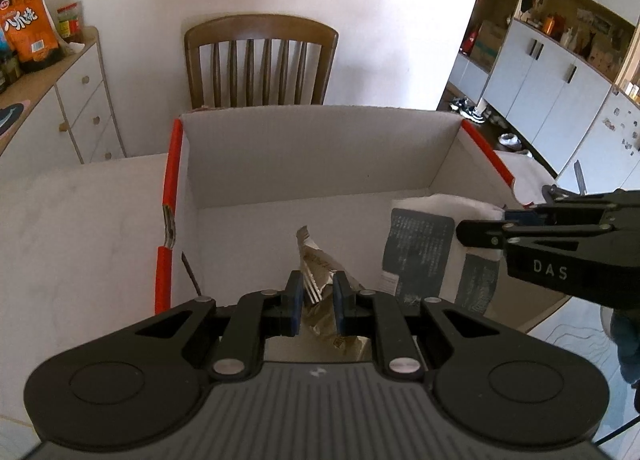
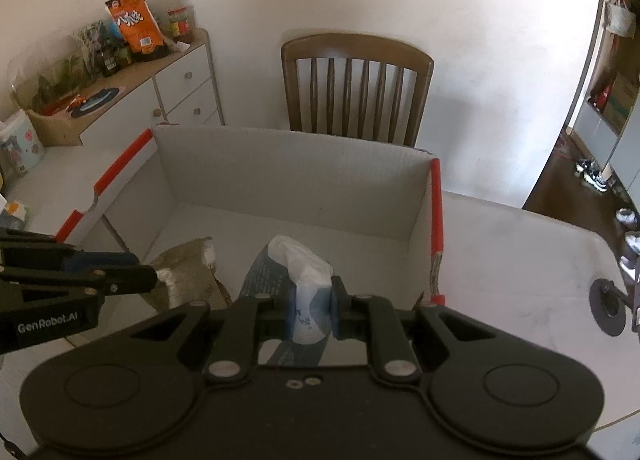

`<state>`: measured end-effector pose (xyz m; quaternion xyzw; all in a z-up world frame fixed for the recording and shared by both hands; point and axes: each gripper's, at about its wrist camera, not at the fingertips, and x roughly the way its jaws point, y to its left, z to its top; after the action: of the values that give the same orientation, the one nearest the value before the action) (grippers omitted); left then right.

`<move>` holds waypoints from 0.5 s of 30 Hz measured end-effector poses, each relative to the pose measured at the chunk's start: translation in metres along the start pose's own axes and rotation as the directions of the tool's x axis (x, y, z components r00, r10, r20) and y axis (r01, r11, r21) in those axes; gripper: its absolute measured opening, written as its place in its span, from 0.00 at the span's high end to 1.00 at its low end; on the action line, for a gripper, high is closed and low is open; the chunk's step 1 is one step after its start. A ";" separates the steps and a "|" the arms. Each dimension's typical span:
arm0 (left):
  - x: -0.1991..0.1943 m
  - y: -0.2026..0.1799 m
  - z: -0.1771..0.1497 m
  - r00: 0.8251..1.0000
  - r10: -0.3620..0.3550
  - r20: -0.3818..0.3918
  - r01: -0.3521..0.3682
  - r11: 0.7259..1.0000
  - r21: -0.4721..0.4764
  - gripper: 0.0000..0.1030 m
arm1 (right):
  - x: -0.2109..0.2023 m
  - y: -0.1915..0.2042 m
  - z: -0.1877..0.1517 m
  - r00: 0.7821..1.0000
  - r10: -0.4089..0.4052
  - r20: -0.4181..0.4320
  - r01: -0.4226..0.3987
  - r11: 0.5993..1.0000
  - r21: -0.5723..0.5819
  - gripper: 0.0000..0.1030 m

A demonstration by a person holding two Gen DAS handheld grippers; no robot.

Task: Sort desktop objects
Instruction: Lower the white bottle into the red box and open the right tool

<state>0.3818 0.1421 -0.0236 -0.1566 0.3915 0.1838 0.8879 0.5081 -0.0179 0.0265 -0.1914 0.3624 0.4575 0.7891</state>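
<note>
Your left gripper [image 1: 314,296] has its jaws closed on a crinkled gold snack packet [image 1: 316,264], held over the near part of the white box [image 1: 304,148]. Your right gripper [image 2: 312,310] is clamped on a blue-and-white tissue pack [image 2: 302,272], also over the box, just beside the packet. The box floor ahead looks bare. Judgement: both items are at the drop stage. Lower each until it is near the floor before opening, keep the two grippers apart, and release one at a time so neither item snags the red-edged wall [image 2: 438,212].
</note>
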 end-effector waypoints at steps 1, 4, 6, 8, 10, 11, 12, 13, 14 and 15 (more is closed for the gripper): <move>0.000 0.001 -0.001 1.000 0.001 -0.004 -0.001 1.000 -0.001 0.86 | 0.000 0.000 0.000 1.000 -0.004 -0.001 0.004 1.000 -0.005 0.84; 0.000 0.003 -0.004 1.000 -0.002 -0.011 0.002 1.000 -0.004 0.86 | 0.001 -0.001 0.000 1.000 -0.018 -0.010 0.017 1.000 -0.008 0.78; -0.002 0.002 -0.005 1.000 0.008 -0.009 -0.008 1.000 -0.003 0.86 | 0.002 0.000 0.000 1.000 -0.026 -0.014 0.026 1.000 -0.015 0.75; -0.005 0.001 -0.005 1.000 0.007 -0.001 -0.007 1.000 0.004 0.86 | 0.001 -0.001 -0.001 1.000 -0.028 -0.014 0.027 1.000 -0.015 0.73; -0.007 -0.001 -0.005 1.000 0.012 0.002 -0.012 1.000 0.011 0.86 | -0.001 -0.002 -0.001 0.999 -0.028 -0.019 0.028 0.999 -0.017 0.71; -0.009 -0.001 -0.005 1.000 0.010 0.002 -0.010 1.000 0.010 0.86 | -0.002 -0.002 -0.002 0.999 -0.031 -0.016 0.030 0.999 -0.021 0.68; -0.009 -0.001 -0.002 1.000 0.008 0.002 -0.008 1.000 0.010 0.86 | -0.003 -0.002 -0.002 0.999 -0.038 -0.012 0.038 0.999 -0.026 0.66; -0.010 0.000 -0.003 1.000 0.006 0.003 -0.006 1.000 0.010 0.86 | -0.005 -0.002 -0.002 0.999 -0.043 -0.008 0.043 0.999 -0.030 0.65; -0.012 0.000 -0.003 1.000 0.009 0.006 -0.009 1.000 0.011 0.86 | -0.006 -0.003 -0.001 0.999 -0.043 -0.006 0.042 0.999 -0.029 0.64; -0.014 0.000 -0.002 1.000 0.010 0.007 -0.010 1.000 0.011 0.86 | -0.008 -0.004 -0.001 0.999 -0.043 -0.004 0.043 0.999 -0.027 0.64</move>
<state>0.3724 0.1383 -0.0141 -0.1492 0.3902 0.1869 0.8891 0.5084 -0.0251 0.0318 -0.2110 0.3537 0.4449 0.7953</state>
